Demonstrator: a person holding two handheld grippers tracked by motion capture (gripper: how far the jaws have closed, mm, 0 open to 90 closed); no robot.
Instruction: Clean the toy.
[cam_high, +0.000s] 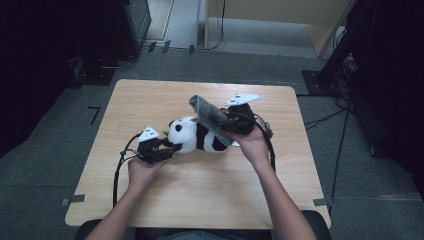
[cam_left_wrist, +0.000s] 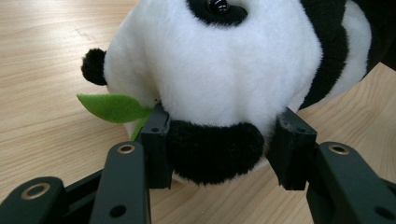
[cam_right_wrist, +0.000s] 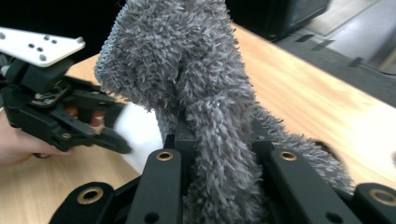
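Here the left gripper is low over the table, held in the person's left hand, and its two black jaws are pressed on the toy panda at the head end. In the left gripper view the jaws sit on both sides of the black snout part of the panda's white head, and the plush bulges a little between them, so this gripper is grasping the panda. A small green felt leaf sticks out just beside one jaw, and a round black ear is near it. The right gripper is higher, in the person's right hand, above the body end of the panda. Its jaws are clenched on a grey fluffy cloth. In the right gripper view the cloth rises straight up between the two jaws and spreads wider at the top, while some of it hangs down beside them. The panda lies on its side near the middle of the wooden table, with the head toward the left gripper. The cloth crosses over the panda's body, and its free end points up and away from the person. Around the table there is grey floor with cables.
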